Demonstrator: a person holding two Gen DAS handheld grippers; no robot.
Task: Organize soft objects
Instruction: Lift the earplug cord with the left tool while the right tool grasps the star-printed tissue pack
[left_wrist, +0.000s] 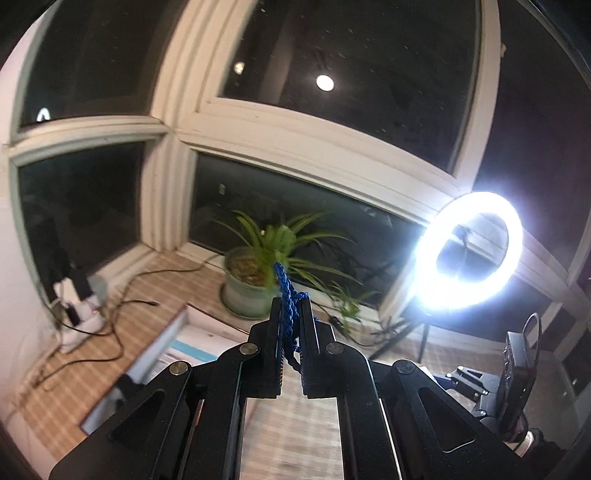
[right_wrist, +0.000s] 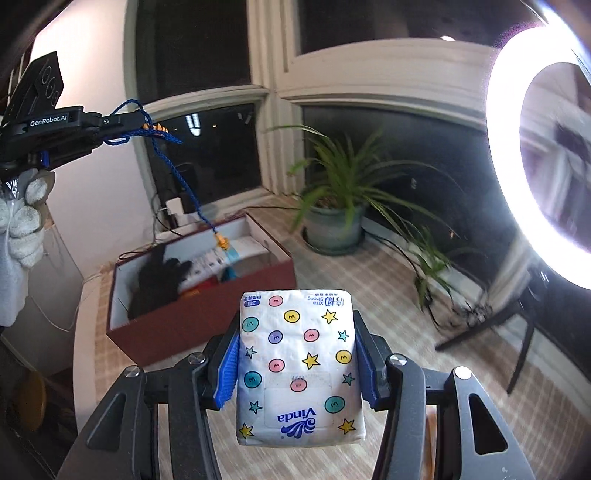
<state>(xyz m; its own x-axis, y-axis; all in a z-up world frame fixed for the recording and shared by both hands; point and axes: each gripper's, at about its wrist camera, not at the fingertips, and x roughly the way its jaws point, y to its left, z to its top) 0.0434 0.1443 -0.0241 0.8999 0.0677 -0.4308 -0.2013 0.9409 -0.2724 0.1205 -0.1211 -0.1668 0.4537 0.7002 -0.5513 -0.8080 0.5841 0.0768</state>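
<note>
My left gripper (left_wrist: 290, 314) pinches the limp blue cord (left_wrist: 287, 295); my right gripper (right_wrist: 295, 365) squeezes the tissue pack (right_wrist: 299, 365) by its sides. Both look light and yielding.

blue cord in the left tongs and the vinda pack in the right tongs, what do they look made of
Blue cord: looks like braided synthetic or cotton fibre, matte; the twisted strands show, and it hangs limp from the left tongs, ending in a small orange piece of unclear material.

Vinda pack: apparently soft tissue in thin printed plastic film; the wrap shows a slight sheen and wrinkles, and its sides dent in where the right tongs squeeze it.
</note>
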